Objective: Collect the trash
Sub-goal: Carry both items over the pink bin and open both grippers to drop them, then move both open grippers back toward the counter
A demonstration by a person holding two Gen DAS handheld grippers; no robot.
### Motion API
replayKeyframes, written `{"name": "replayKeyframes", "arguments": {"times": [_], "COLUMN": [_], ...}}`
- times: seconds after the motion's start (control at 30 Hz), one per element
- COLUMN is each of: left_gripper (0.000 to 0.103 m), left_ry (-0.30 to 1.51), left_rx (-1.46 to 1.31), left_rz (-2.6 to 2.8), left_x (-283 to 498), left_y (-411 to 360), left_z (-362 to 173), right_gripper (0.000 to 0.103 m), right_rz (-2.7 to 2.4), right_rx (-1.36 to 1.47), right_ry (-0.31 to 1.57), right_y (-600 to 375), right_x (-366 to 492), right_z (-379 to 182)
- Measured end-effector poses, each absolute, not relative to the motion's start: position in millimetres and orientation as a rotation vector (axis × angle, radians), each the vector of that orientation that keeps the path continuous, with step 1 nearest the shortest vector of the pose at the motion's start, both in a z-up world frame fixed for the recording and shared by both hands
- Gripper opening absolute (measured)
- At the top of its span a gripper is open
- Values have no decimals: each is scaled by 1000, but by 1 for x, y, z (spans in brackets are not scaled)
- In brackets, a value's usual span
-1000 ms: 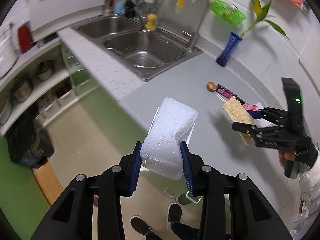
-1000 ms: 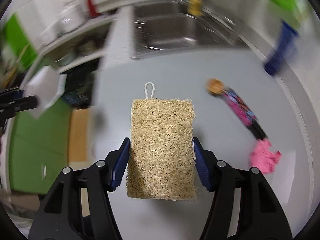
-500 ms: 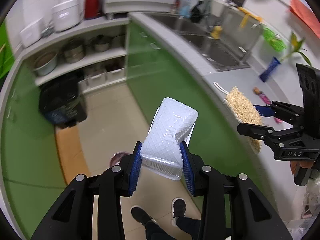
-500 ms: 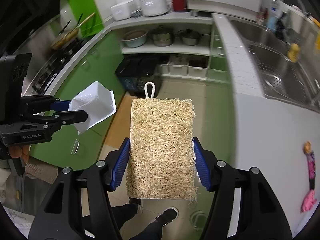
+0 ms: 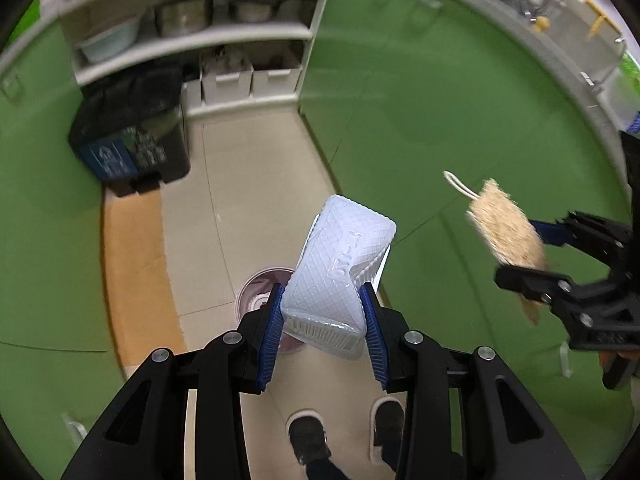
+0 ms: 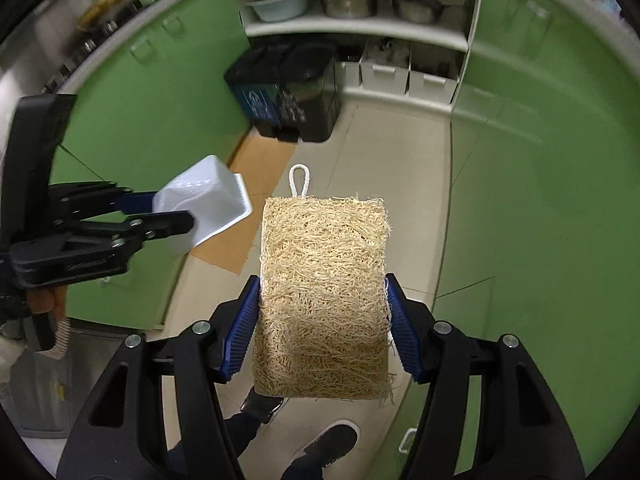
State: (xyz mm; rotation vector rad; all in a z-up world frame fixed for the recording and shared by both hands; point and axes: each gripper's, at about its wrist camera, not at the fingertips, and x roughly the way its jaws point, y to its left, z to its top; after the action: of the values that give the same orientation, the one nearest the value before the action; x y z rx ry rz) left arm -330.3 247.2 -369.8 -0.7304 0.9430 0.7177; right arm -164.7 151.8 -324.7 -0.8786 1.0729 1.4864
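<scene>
The left gripper (image 5: 323, 322) clamps the white tray (image 5: 344, 272) between its pads, long axis pointing forward. The right gripper (image 6: 322, 326) squeezes the loofah sponge (image 6: 323, 292) widthwise, loop end forward.

Tiled floor (image 5: 256, 208), brown mat (image 5: 134, 268), black bins (image 5: 132, 136)

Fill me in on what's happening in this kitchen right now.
A person stands on the kitchen floor holding two tongs. The left tongs are shut on a white plastic tray; the right tongs are shut on a loofah scrubber. Both are held in the air, facing the black bins by the shelves.
</scene>
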Motion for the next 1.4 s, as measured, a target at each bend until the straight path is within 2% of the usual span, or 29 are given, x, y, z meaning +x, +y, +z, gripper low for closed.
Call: {"name": "replayKeyframes", "arguments": {"times": [0.03, 0.07, 0.17, 0.37, 0.97, 1.0, 1.07, 1.27, 1.4], "left_gripper": [43, 49, 97, 97, 97, 97, 97, 97, 97], "left_ry": [940, 940, 915, 894, 824, 821, 820, 828, 842], "left_rx": [-739, -745, -764, -828, -873, -875, -877, -871, -864], "left_rz": [724, 735, 754, 792, 898, 901, 903, 900, 879], "left_x": [-332, -334, -338, -355, -416, -417, -418, -413, -402], "left_y": [254, 259, 268, 279, 285, 285, 286, 282, 272], "left_z": [-392, -409, -447, -495, -489, -489, -488, -480, -462], "right_gripper": [60, 60, 60, 60, 61, 64, 100, 100, 100], "right_rz": [1485, 1484, 1481, 1501, 1610, 1609, 1608, 1586, 1564], "right_rx": [-882, -887, -905, -944, -1034, -1033, -1030, -1032, -1007], "right_ry": [1075, 1081, 1084, 1091, 1129, 1123, 1114, 1132, 1132], "right_y": [153, 155, 159, 169, 205, 208, 208, 206, 196], "right_x": [-165, -166, -169, -178, -239, -239, -238, -228, -217], "right_z": [-340, -359, -398, -451, -521, -523, -524, -522, -494]}}
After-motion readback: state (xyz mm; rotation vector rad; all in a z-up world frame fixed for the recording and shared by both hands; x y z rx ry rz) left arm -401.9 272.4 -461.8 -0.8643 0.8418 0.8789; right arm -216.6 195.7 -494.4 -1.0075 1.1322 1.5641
